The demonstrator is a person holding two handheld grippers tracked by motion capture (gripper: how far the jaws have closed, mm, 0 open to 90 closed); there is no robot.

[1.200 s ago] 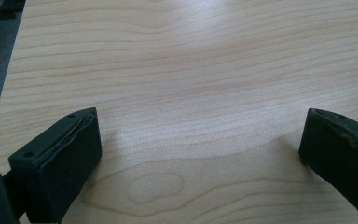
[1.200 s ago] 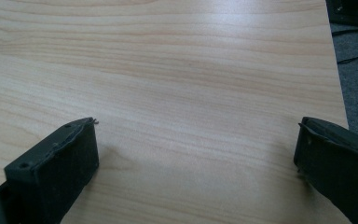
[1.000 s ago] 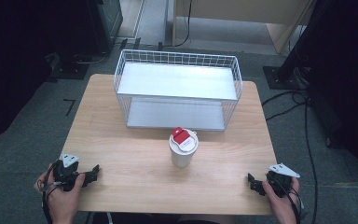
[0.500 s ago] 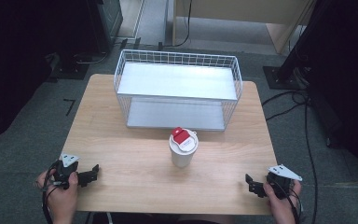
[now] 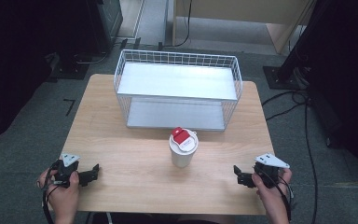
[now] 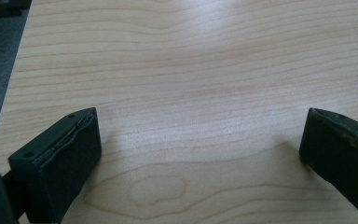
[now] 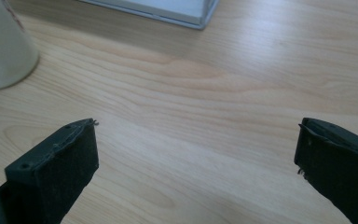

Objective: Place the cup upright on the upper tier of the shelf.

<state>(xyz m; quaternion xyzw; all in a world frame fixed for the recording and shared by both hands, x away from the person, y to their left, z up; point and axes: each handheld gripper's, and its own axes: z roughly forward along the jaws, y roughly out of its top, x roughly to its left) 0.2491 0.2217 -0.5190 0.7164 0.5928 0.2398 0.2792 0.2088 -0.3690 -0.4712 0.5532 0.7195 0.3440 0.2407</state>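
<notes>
A white cup (image 5: pixel 182 150) with a red-and-white lid stands upright near the middle of the wooden table (image 5: pixel 135 186), just in front of a white wire basket (image 5: pixel 177 88). My left gripper (image 5: pixel 91 173) rests low at the table's front left, held by a hand, its jaws wide apart over bare wood (image 6: pixel 200 140). At the front right my right gripper (image 5: pixel 238 176) is open too, pointing toward the cup, whose white base (image 7: pixel 2 46) shows at the upper left of the right gripper view. Nothing lies between either pair of jaws (image 7: pixel 196 158).
The basket has two levels with pale shelves and fills the table's far half. A corner of its lower shelf (image 7: pixel 177 11) shows in the right gripper view. Dark stands and cables (image 5: pixel 303 107) lie on the grey floor around the table.
Both hands have shifted slightly; the right gripper has edged a little left toward the cup. Cup and basket have not moved.
</notes>
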